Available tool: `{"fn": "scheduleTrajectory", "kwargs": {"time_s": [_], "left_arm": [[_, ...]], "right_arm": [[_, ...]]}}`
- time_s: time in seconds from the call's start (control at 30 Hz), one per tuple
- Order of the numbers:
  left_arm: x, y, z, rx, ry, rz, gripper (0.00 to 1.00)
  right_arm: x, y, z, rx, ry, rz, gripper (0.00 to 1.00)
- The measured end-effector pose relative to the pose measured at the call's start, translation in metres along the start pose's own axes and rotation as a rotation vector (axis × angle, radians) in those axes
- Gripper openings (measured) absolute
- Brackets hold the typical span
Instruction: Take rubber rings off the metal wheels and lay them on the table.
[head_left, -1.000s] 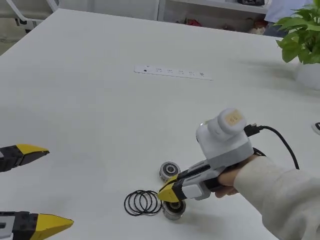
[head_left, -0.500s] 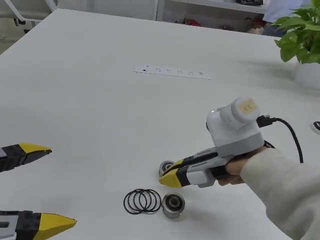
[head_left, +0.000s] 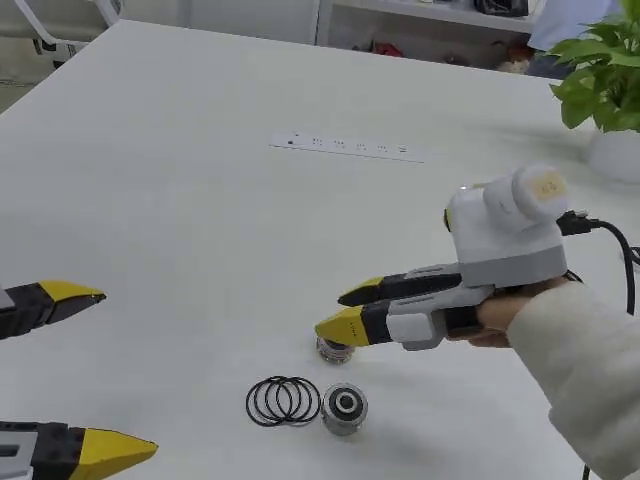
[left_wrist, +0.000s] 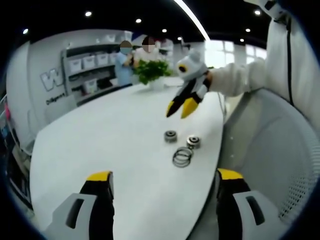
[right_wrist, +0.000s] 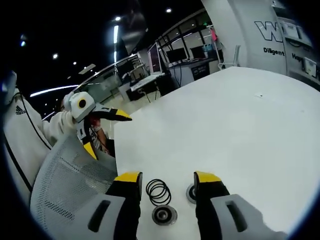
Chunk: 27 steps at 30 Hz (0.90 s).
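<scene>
Several black rubber rings (head_left: 284, 401) lie overlapped on the white table (head_left: 200, 200). One metal wheel (head_left: 345, 407) sits touching their right side. A second wheel (head_left: 335, 349) lies just behind it, partly hidden under my right gripper (head_left: 338, 312), which hovers open above it with nothing held. My left gripper (head_left: 125, 372) stands wide open at the left edge, well apart from the rings. In the left gripper view, the left gripper (left_wrist: 162, 177) faces both wheels (left_wrist: 171, 135) and the rings (left_wrist: 183, 156). The right gripper (right_wrist: 167, 177) looks down on the rings (right_wrist: 158, 191) and a wheel (right_wrist: 164, 214).
A white power strip (head_left: 346, 146) lies flat mid-table. A potted plant (head_left: 603, 70) stands at the far right. A black cable (head_left: 610, 240) trails from the right gripper. A mesh chair (left_wrist: 280, 150) stands beside the table edge.
My right gripper has lifted off the near wheel and drawn up and right, its jaws now parted. The near wheel and the rings have stayed put.
</scene>
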<state>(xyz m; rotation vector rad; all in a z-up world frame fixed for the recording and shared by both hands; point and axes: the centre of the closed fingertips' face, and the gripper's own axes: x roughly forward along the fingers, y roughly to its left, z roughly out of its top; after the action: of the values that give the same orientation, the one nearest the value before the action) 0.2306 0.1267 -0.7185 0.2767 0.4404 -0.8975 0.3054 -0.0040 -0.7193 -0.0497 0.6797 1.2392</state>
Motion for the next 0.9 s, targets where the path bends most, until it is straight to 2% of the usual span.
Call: {"fn": "scheduleTrajectory", "kwargs": {"time_s": [0.13, 0.3, 0.43, 0.53, 0.77, 0.9], "left_arm": [[-0.003, -0.003, 0.003, -0.005, -0.003, 0.000, 0.90], [-0.005, -0.003, 0.007, -0.006, -0.016, 0.004, 0.92], [-0.006, -0.003, 0.009, -0.009, -0.021, 0.009, 0.96], [-0.007, -0.003, 0.010, -0.013, -0.024, 0.009, 0.97], [-0.007, -0.004, 0.011, -0.017, -0.028, 0.012, 0.99], [-0.008, -0.004, 0.011, -0.024, -0.034, 0.017, 1.00]], "right_arm": [[-0.014, 0.007, 0.010, -0.024, -0.039, -0.009, 0.46], [-0.034, 0.013, 0.015, -0.063, -0.068, -0.038, 0.59], [-0.053, 0.019, 0.017, -0.084, -0.092, -0.049, 0.62], [-0.065, 0.021, 0.013, -0.124, -0.085, -0.065, 0.69], [-0.088, 0.017, -0.002, -0.146, -0.092, -0.095, 0.77], [-0.094, 0.010, -0.019, -0.120, -0.099, -0.107, 0.80]]}}
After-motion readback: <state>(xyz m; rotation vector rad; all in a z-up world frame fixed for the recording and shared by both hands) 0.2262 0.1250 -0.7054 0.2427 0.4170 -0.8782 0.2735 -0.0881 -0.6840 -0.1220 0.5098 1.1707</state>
